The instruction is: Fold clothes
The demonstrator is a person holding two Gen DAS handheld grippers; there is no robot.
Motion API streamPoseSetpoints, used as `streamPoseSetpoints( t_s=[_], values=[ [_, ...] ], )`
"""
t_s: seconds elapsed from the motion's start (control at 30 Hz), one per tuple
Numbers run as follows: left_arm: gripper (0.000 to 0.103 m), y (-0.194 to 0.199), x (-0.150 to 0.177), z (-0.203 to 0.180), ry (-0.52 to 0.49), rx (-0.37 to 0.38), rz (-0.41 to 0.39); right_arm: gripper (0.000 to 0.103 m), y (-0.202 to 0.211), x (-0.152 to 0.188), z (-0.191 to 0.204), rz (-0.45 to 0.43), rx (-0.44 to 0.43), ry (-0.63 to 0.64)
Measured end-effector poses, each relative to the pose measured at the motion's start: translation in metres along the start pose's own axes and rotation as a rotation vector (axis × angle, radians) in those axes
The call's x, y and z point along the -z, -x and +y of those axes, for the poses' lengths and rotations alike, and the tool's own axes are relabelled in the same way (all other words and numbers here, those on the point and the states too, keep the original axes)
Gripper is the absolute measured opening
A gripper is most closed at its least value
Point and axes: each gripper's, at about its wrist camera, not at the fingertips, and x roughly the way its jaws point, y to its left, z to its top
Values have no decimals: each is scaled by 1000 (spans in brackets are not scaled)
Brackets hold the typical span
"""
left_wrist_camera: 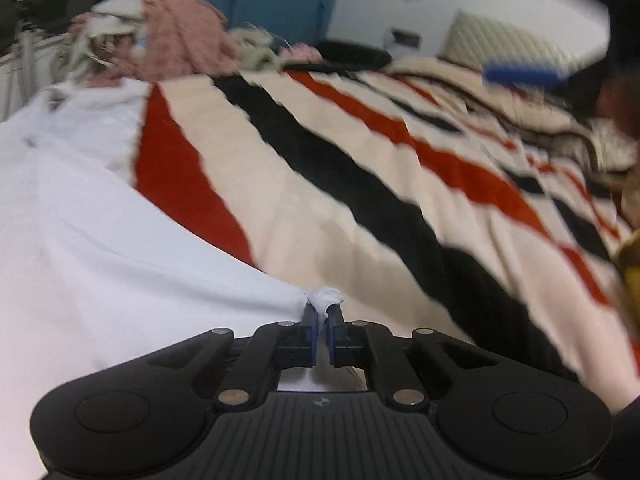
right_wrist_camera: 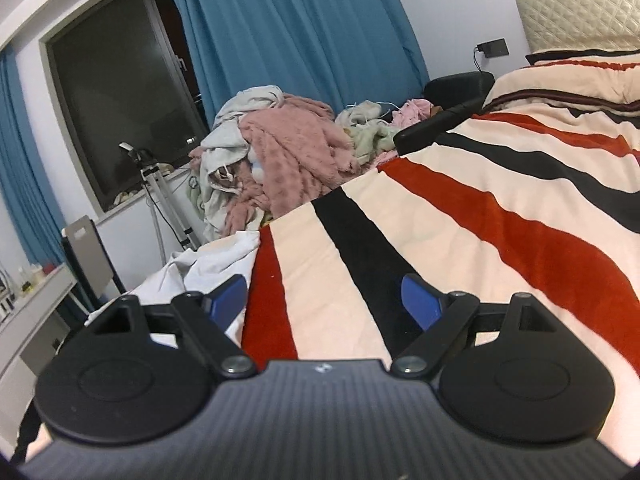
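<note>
The left gripper (left_wrist_camera: 323,312) has its two blue pads pressed together on a small bunched corner of the white thin cotton garment (left_wrist_camera: 100,248), so it is clamped on the cloth. From this pinch the garment spreads away to the left and toward the far side in the left wrist view. It lies flat on the bed cover with broad cream, red and black stripes (left_wrist_camera: 360,168). Its long axis seems to run from the pinched corner toward the far left, but this picture is blurred, so I am not sure about it.

The right gripper (right_wrist_camera: 326,300) has its jaws wide apart, with nothing between them. It hangs above the striped cover. In the right wrist view the white garment (right_wrist_camera: 216,264) lies to the left of this gripper, just behind its left blue pad (right_wrist_camera: 226,298). So the left hand is already on the garment, and the right one is near but not touching. I judge that the next move needs the right gripper to go to the left, onto a second corner or edge, before any fold can begin.

There is no basket or box in view. Past the far side of the bed is a loose heap of pink fluffy and pale grey clothes (right_wrist_camera: 280,148), well apart from both grippers.
</note>
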Motion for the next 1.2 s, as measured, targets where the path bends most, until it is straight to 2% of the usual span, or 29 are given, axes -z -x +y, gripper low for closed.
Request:
streamPoseSetpoints(
  t_s=[0.2,0.3,0.4,0.47,0.6,0.7,0.77,0.83,1.0,1.07,1.13,1.2],
  values=[
    [5,114,-9,43,149,11,-121,86,6,3,12,7,-43,7],
    [5,167,0,71,211,-31,-152,86,12,7,23,22,-66,17],
    [5,207,18,97,264,-108,-159,86,18,11,36,36,-93,28],
    [5,224,32,107,268,-162,-133,86,22,13,45,46,-118,31],
    [5,227,57,118,251,-284,-13,86,29,16,62,56,-156,57],
    [6,226,63,126,254,-330,30,86,28,22,71,70,-162,81],
    [14,229,63,126,242,-334,18,86,27,26,75,82,-167,90],
    [40,233,59,122,215,-345,-7,86,26,29,80,89,-170,105],
    [72,225,43,103,158,-331,-64,86,27,34,90,87,-189,142],
    [75,219,29,101,133,-334,-95,86,28,36,94,83,-204,152],
    [83,212,14,99,103,-335,-128,86,30,37,97,75,-217,164],
    [83,204,-4,101,77,-340,-158,86,31,38,100,64,-228,174]
  ],
)
